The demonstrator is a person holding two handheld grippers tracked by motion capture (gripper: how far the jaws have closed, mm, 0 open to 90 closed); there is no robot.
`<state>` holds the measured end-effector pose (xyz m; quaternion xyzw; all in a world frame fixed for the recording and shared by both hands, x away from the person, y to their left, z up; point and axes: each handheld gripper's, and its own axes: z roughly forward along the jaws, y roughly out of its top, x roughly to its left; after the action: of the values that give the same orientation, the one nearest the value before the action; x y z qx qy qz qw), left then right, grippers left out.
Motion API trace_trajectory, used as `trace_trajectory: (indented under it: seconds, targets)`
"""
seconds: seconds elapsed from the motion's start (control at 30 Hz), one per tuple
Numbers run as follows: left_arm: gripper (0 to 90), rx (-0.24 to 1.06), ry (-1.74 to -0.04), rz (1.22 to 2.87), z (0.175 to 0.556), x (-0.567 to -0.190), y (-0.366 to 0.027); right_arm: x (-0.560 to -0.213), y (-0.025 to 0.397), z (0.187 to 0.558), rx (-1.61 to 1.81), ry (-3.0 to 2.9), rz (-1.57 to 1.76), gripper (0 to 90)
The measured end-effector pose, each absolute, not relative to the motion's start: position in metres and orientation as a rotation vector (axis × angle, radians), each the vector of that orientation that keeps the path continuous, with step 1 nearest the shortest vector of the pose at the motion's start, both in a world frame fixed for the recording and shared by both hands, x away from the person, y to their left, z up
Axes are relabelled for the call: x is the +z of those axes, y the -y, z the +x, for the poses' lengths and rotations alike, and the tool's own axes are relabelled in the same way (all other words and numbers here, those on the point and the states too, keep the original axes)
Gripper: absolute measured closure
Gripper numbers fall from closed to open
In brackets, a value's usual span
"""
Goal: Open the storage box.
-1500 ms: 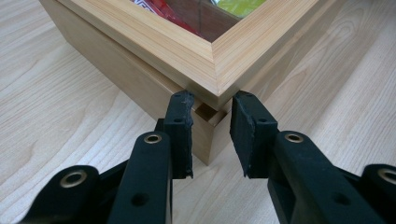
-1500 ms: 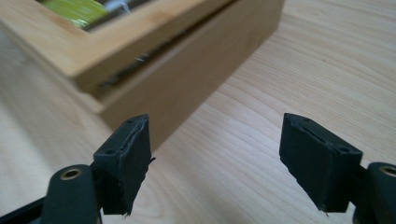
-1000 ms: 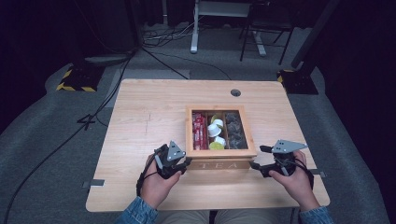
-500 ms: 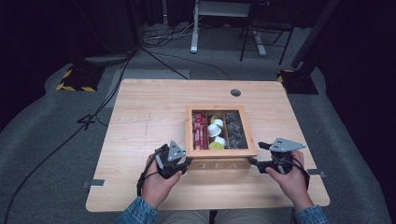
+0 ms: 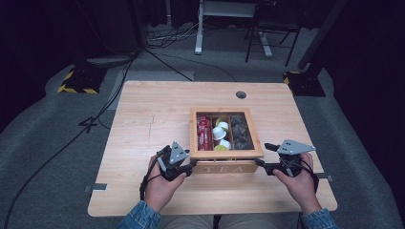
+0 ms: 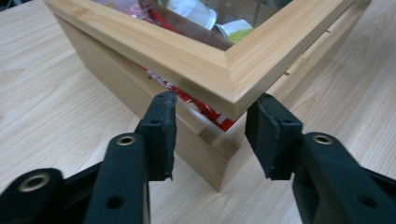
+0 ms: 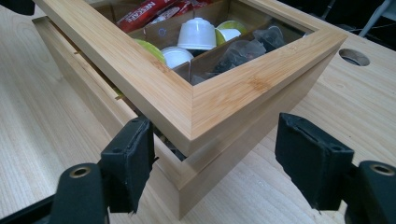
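Observation:
A bamboo tea box (image 5: 224,167) marked TEA stands near the table's front edge. Its glass-windowed lid (image 5: 227,153) sits slightly lifted at the front, leaving a gap over the box wall (image 6: 116,79). Inside are red sachets (image 7: 149,11), white and green capsules (image 7: 198,32) and dark tea bags (image 7: 243,49). My left gripper (image 5: 192,160) is open and straddles the front left corner of the lid (image 6: 187,51); its midpoint (image 6: 215,100) is at that corner. My right gripper (image 5: 265,156) is open around the front right corner, its midpoint (image 7: 215,121) just under the lid (image 7: 154,84).
The light wooden table (image 5: 143,119) has a round cable hole (image 5: 241,94) behind the box. Bare tabletop lies left of the box. Beyond the table are grey carpet, floor cables and desk legs (image 5: 198,28).

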<state>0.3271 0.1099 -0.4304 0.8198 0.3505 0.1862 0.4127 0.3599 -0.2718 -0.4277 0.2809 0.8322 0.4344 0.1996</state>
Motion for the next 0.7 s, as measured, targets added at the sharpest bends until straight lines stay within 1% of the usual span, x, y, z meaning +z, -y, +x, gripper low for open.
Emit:
trace_trajectory:
  seconds: [0.3,0.57,0.7]
  targets:
    - [46.5,0.496,-0.962,2.05,0.326,-0.43,-0.137,-0.412,0.273,0.364,1.232,-2.317,0.754,29.1]
    - [46.3,0.539,-1.061,2.037,0.327,-0.437,-0.165,-0.386,0.273,0.371,1.246,-2.287,0.702,29.9]
    - [44.4,0.543,-1.109,2.04,0.327,-0.444,-0.178,-0.373,0.273,0.377,1.266,-2.28,0.692,30.4]
